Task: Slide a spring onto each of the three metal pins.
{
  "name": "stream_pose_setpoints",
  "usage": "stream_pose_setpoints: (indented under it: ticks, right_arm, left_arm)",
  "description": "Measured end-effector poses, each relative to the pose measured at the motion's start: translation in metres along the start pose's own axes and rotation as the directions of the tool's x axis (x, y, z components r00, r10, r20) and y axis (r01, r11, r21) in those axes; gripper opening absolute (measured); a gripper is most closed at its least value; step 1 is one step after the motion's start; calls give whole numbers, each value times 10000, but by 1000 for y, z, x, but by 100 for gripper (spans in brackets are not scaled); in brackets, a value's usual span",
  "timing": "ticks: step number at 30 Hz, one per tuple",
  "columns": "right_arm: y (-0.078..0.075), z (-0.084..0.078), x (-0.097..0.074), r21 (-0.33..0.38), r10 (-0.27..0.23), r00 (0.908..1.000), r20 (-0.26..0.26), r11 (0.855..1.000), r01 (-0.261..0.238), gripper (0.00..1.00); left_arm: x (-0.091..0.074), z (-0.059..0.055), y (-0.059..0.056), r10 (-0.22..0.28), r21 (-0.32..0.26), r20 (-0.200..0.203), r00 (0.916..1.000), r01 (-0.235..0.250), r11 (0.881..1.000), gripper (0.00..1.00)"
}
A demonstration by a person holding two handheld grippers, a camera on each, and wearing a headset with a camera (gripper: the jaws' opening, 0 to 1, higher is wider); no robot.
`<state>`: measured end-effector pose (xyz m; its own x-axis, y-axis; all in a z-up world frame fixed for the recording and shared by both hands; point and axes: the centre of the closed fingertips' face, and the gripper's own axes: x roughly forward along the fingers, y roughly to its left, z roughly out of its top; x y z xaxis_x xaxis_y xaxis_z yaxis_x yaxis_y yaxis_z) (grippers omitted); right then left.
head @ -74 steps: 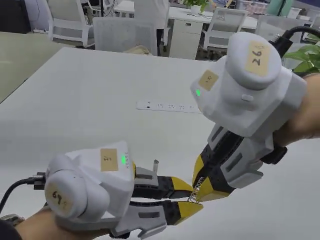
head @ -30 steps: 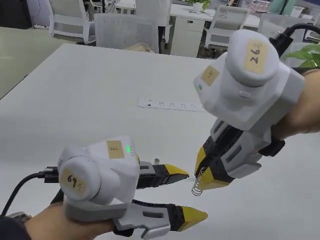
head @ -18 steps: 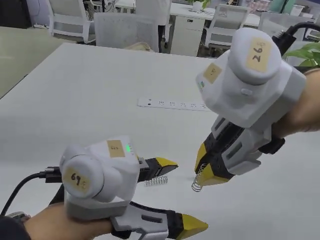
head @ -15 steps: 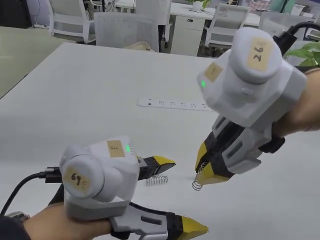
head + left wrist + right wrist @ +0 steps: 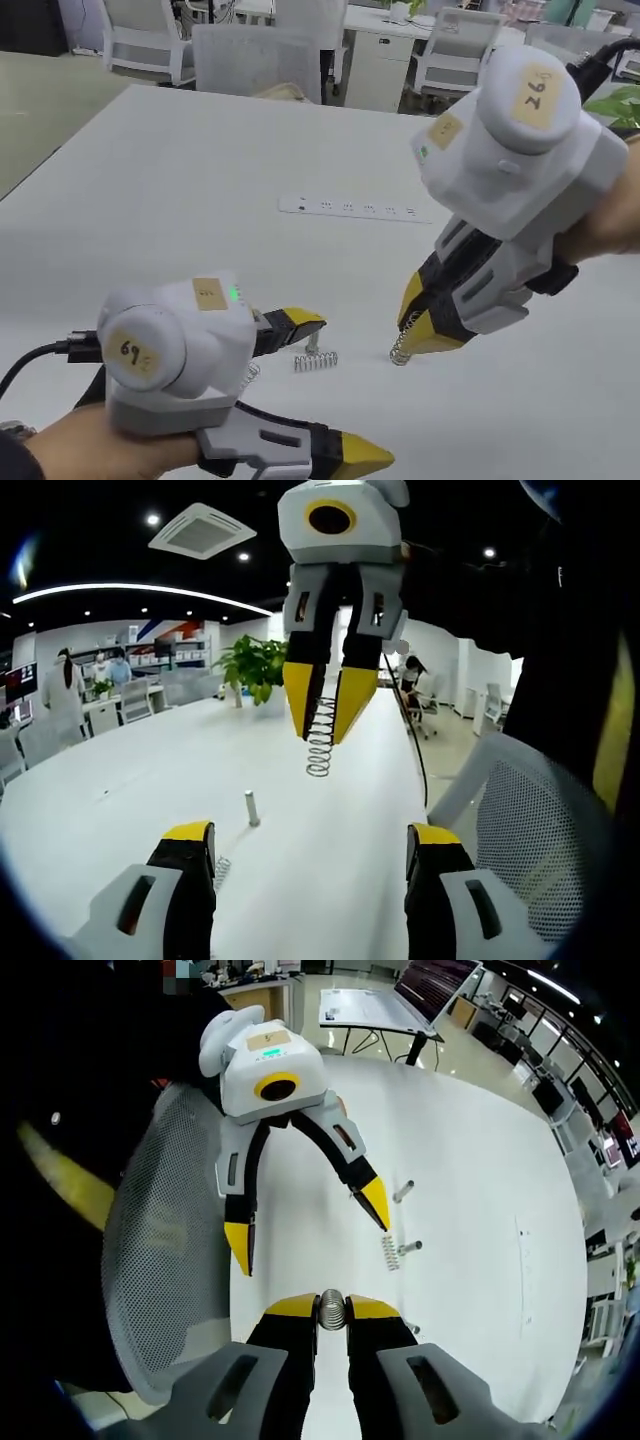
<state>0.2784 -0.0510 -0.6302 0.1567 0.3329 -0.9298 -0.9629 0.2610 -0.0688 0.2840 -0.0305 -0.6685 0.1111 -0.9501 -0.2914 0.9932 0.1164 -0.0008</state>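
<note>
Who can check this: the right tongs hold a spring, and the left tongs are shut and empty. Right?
No. The left tongs are open and empty, as the left gripper view shows. The right tongs do hold a spring.

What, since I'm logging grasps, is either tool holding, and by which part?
The right tool pinches a spring by one end; the left tool is open, holding nothing.
</note>
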Motion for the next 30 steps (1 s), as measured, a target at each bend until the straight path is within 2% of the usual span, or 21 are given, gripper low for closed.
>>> stream_pose_setpoints:
  ticks: [12, 25, 30]
  right_arm:
    - [-13, -8, -2, 304, -178, 9998, 32, 9994, 177, 8]
    - [-28, -20, -6, 673, -415, 9991, 6, 9969, 414, 8]
    - [-36, -24, -6, 834, -486, 9988, -47, 9953, 488, 8]
  left_arm:
    - [-29, -24, 28, 977, -373, -286, 9948, -987, 9944, 75]
    - [-55, -40, 43, 1755, -635, -434, 9835, -1780, 9820, 74]
    - [-64, -42, 46, 2042, -714, -435, 9780, -2069, 9758, 73]
